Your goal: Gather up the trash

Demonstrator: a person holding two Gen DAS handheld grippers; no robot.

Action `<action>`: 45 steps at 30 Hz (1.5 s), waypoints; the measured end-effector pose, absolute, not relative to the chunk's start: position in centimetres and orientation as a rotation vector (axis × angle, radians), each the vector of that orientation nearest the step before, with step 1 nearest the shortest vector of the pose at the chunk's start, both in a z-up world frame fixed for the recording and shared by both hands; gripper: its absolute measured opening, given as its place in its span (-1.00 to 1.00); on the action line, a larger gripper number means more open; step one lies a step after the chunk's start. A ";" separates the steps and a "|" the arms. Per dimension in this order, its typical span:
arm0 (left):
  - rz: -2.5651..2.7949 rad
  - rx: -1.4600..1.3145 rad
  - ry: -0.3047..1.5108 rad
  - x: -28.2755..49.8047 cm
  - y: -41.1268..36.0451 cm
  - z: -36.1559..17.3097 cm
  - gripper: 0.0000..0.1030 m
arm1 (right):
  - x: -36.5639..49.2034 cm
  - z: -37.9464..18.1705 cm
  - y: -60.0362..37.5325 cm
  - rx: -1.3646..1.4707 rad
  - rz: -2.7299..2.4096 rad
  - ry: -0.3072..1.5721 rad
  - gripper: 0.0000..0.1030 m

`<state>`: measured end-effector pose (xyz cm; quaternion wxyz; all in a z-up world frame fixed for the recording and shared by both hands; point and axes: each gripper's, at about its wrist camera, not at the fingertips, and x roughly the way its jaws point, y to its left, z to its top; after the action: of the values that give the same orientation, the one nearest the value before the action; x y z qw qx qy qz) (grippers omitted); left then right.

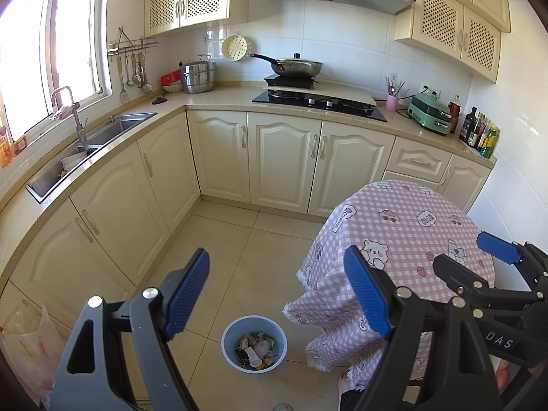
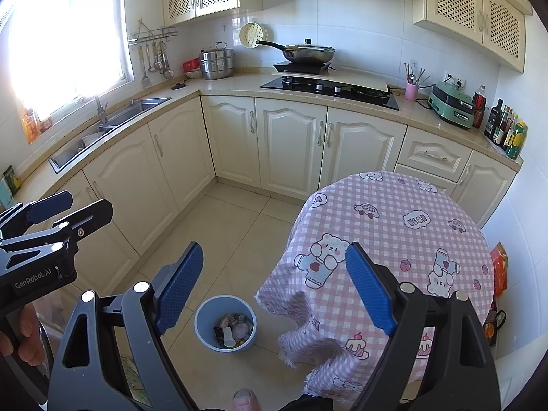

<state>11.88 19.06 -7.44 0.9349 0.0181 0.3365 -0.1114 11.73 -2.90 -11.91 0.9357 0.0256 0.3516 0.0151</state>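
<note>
Two handheld grippers: left gripper (image 1: 277, 294) and right gripper (image 2: 274, 287), black frames, ribbed blue finger pads (image 2: 179, 289), silver screws, white "GenRobot.AI" lettering.

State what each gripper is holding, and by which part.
Nothing is held. The left gripper and the right gripper both stand open and empty above the floor, near the blue bin.

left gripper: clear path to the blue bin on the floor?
Probably yes. The left gripper is open and empty, the blue bin stands on bare tile below it, and the tablecloth hangs to its right.
</note>
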 end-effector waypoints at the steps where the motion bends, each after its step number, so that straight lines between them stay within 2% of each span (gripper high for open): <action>1: -0.227 0.038 0.689 11.9 19.1 -7.5 0.53 | 11.7 -12.0 -2.9 0.053 0.032 0.719 0.59; 45: -0.206 0.056 0.713 12.3 16.9 -7.6 0.53 | 12.1 -12.4 -6.3 0.085 0.051 0.738 0.63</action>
<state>12.29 16.90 -7.57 0.9315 0.0271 0.3485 -0.1004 12.11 -6.28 -12.41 0.9316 0.0417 0.3603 0.0250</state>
